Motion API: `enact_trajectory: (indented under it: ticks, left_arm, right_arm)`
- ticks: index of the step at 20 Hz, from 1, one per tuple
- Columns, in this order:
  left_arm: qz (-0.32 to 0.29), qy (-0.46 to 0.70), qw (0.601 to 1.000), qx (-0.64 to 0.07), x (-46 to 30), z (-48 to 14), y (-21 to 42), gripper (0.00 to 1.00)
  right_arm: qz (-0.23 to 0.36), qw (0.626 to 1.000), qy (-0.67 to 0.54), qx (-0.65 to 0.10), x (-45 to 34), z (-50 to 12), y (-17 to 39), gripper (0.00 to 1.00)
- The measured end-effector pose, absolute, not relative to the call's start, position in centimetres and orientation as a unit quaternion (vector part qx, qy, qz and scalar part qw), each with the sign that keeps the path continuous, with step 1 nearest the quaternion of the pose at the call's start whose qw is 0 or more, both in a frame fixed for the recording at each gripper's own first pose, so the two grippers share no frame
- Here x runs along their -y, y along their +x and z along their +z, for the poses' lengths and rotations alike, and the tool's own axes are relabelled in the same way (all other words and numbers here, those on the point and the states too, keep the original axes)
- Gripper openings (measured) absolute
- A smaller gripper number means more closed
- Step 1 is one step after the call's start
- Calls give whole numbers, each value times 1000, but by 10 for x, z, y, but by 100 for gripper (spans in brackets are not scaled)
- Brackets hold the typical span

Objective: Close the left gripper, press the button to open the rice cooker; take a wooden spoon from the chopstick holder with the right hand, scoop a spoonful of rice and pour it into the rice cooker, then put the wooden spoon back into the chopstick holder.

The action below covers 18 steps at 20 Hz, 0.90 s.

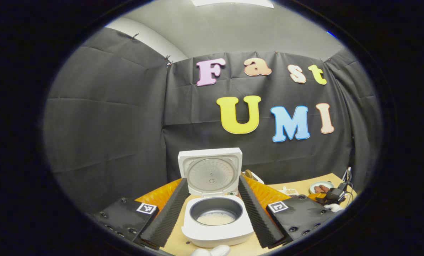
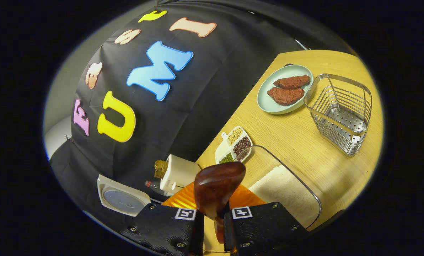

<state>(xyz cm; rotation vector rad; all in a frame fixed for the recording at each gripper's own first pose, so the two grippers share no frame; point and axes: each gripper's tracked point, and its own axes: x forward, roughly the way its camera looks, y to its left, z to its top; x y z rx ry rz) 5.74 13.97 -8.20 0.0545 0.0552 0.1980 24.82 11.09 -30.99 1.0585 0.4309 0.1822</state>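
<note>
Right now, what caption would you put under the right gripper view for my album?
Right gripper clamps a wooden spoon above the clear rice container.

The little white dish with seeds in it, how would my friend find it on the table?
Start at the light wooden table and find the round pale green plate holding two brown meat pieces. Go from it toward the black cloth wall's foot to the small white divided dish. Nothing else there has compartments: pale beans, dark grains and green beans each fill one.
</note>
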Motion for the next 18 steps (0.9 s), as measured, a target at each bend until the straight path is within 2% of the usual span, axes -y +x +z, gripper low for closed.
enact_trajectory:
  ticks: [4, 18]
  left_arm:
    - [98, 31, 994, -23, -140, -76, 55, 98]
    - [101, 37, 994, -20, -149, -69, 47, 99]
  right_arm:
    - [78, 803, 565, -173, -97, -291, 253, 22]
    - [82, 779, 604, -147, -98, -250, 246, 22]
